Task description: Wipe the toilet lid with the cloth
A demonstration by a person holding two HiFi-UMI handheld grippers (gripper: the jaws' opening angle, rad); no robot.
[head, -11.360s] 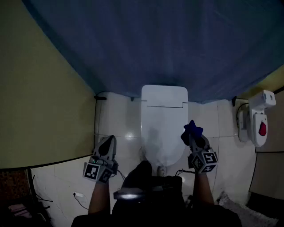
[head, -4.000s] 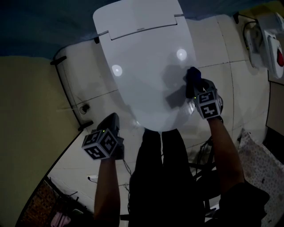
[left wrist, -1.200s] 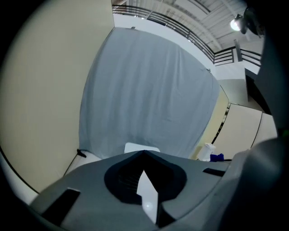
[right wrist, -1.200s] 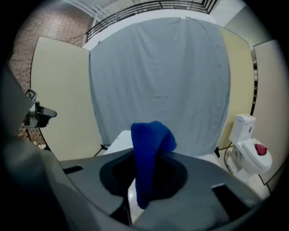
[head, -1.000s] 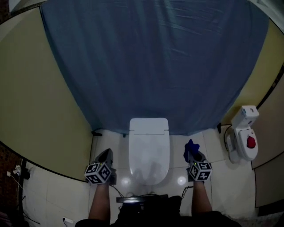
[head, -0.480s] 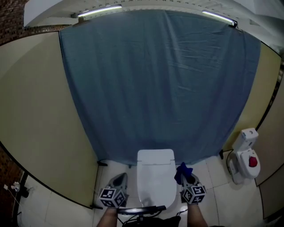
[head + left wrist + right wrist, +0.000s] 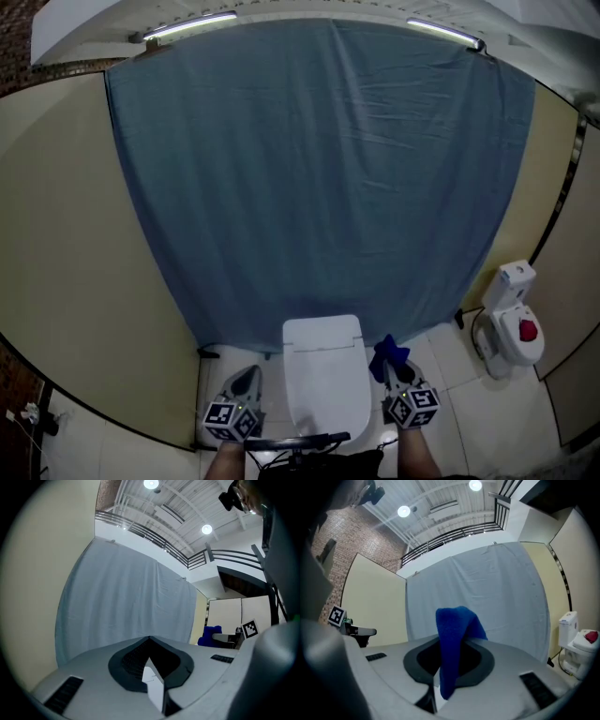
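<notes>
As right claw (image 7: 440, 686) pinches, fuzzy cloth (image 7: 457, 634) droops.

A large blue curtain (image 7: 319, 169) hangs across the far side, reaching from the ceiling down to the floor. Two strip lights (image 7: 192, 25) glow along its top edge, one at the left and one at the right. Beige wall panels flank it: one on the left (image 7: 75, 253) and one on the right (image 7: 562, 234). The floor (image 7: 441, 352) is laid with white tiles. On the right, low against the beige panel, sits a white fixture (image 7: 511, 323) with a red part (image 7: 528, 330) on its front. Overhead there are round ceiling lamps (image 7: 404, 511), a dark railing (image 7: 454, 534) and a brick wall (image 7: 351, 531).
</notes>
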